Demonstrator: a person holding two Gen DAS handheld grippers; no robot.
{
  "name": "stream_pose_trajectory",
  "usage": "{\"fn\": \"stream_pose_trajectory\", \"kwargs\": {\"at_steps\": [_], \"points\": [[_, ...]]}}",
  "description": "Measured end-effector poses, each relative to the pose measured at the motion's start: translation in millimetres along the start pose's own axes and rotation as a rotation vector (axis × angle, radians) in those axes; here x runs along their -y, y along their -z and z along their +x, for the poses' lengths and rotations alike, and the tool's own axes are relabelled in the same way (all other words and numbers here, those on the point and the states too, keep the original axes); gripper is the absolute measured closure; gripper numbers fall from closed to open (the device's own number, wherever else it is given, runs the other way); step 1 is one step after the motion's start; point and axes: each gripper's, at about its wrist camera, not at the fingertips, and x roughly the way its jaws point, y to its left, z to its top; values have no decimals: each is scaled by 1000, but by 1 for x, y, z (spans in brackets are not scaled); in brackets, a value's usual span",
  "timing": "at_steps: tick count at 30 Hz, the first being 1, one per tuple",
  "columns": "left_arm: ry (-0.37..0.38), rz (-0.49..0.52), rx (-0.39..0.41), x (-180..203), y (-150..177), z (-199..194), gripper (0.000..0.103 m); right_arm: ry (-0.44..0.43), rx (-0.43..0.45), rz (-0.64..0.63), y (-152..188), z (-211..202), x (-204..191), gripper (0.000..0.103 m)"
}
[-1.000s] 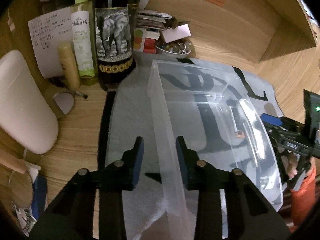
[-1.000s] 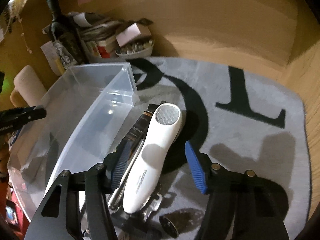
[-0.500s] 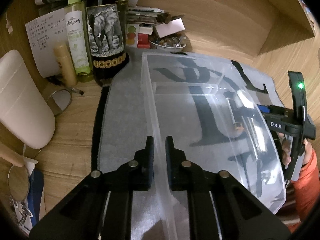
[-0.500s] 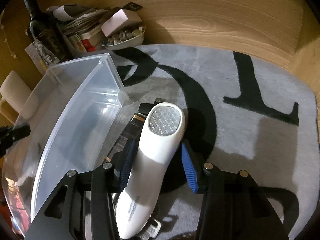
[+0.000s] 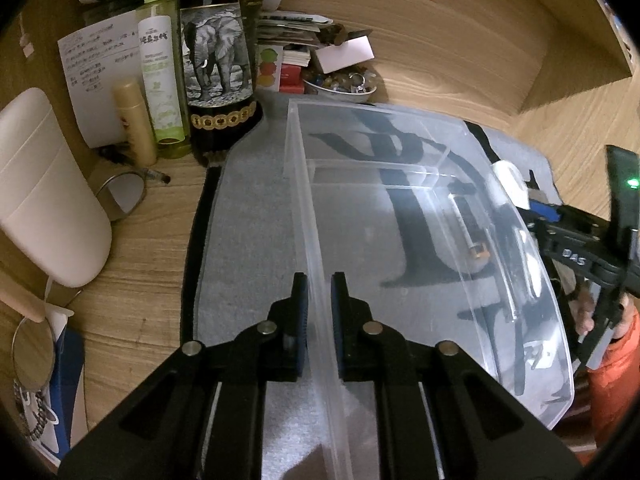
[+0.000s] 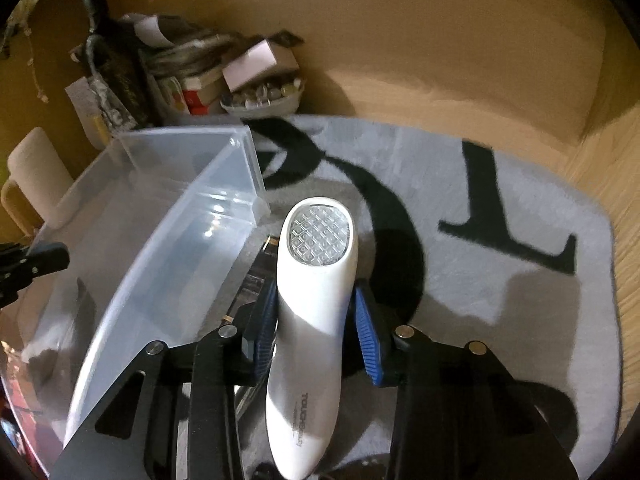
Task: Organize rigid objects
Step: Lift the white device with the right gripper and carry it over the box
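Both jaws have just been closing: the left hand-held gripper (image 5: 319, 280) now clamps the clear bin's (image 5: 420, 216) near wall, the right hand-held gripper (image 6: 316, 312) squeezes the white beauty device (image 6: 316, 304). It lies lengthwise on the grey rug (image 6: 500, 184), lens end pointing away, just beside the bin's right wall; open rug lies to its right.

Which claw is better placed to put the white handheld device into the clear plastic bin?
The right claw: its jaws have been closing around the white handheld device. The left claw is shut on the clear plastic bin wall, steadying it.
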Motion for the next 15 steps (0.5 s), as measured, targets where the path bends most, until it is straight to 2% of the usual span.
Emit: {"fn": "stream_pose_trajectory", "kwargs": {"at_steps": [15], "points": [[-23, -14, 6, 1, 0, -1, 92, -25, 214, 5, -15, -71, -2, 69]]}}
